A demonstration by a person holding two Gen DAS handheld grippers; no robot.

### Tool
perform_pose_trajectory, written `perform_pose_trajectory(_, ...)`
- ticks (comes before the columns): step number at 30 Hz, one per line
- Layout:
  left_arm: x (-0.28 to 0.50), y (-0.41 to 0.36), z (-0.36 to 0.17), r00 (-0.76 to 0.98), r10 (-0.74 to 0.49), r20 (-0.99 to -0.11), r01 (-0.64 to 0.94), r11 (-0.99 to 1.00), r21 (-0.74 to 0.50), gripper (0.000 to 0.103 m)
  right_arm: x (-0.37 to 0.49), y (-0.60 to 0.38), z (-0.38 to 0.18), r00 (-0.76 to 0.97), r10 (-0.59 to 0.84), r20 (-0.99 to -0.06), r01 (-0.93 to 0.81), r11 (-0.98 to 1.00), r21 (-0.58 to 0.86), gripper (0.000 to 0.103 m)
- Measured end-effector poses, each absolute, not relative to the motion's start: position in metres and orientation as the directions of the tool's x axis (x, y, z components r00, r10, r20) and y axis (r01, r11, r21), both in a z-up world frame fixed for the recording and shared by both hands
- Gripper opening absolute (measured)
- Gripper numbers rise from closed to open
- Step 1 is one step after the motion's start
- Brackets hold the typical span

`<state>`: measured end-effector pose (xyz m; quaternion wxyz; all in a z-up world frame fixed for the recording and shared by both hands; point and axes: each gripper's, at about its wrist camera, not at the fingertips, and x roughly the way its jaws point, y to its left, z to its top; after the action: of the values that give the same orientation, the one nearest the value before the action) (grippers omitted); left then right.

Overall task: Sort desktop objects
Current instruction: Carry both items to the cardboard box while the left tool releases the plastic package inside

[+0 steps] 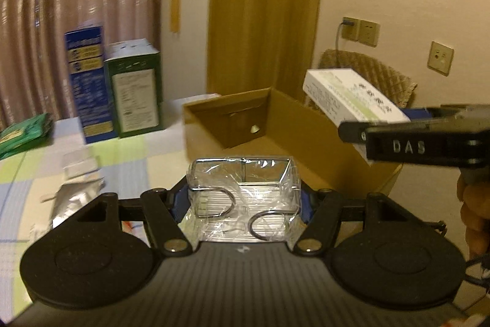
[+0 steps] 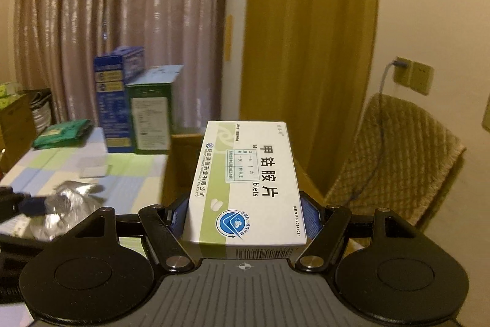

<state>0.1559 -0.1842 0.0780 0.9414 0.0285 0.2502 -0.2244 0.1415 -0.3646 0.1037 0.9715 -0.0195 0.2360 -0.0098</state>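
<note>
My left gripper (image 1: 243, 204) is shut on a plastic-wrapped pack with metal wire hooks (image 1: 245, 192), held above the table in front of the open cardboard box (image 1: 294, 124). My right gripper (image 2: 243, 213) is shut on a white and green medicine box (image 2: 245, 183), held up in the air. In the left wrist view the right gripper (image 1: 398, 140) holds the medicine box (image 1: 352, 97) over the cardboard box's right side. The cardboard box interior that shows holds nothing.
A blue carton (image 1: 82, 81) and a green carton (image 1: 134, 88) stand at the table's back. Green packets (image 1: 24, 137) lie at the far left. A silver foil pouch (image 1: 76, 198) and white sachets (image 1: 79, 167) lie on the checked tablecloth (image 1: 137, 155). A chair with a woven cover (image 2: 398, 158) stands at the right.
</note>
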Motion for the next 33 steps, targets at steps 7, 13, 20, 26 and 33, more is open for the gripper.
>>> perform_pose_trajectory(7,0.186,-0.219,0.069,0.742,-0.48,-0.469,0.504,0.86,-0.083,0.062,0.149,-0.404,0.088,0.875,-0.06,-0.481,0.046,0.998,-0.04,0.068)
perform_pose_trajectory(13,0.203,-0.237,0.061,0.724,-0.504,-0.47,0.534,0.842,-0.08,0.062,0.162,-0.418,0.077,0.87,-0.063,-0.489,0.053,0.998,-0.036,0.068)
perform_pose_trajectory(20,0.216,-0.247,0.048,0.698,-0.542,-0.468,0.574,0.814,-0.086,0.075,0.174,-0.425,0.065,0.863,-0.063,-0.501,0.055,0.998,-0.032,0.068)
perform_pose_trajectory(26,0.215,-0.242,0.053,0.73,-0.514,-0.451,0.555,0.831,-0.049,0.081,0.175,-0.43,0.061,0.86,-0.062,-0.506,0.058,0.998,-0.023,0.069)
perform_pose_trajectory(33,0.214,-0.217,0.056,0.759,-0.443,-0.477,0.491,0.871,-0.026,0.081,0.174,-0.426,0.058,0.858,-0.042,-0.513,0.043,0.999,-0.01,0.068)
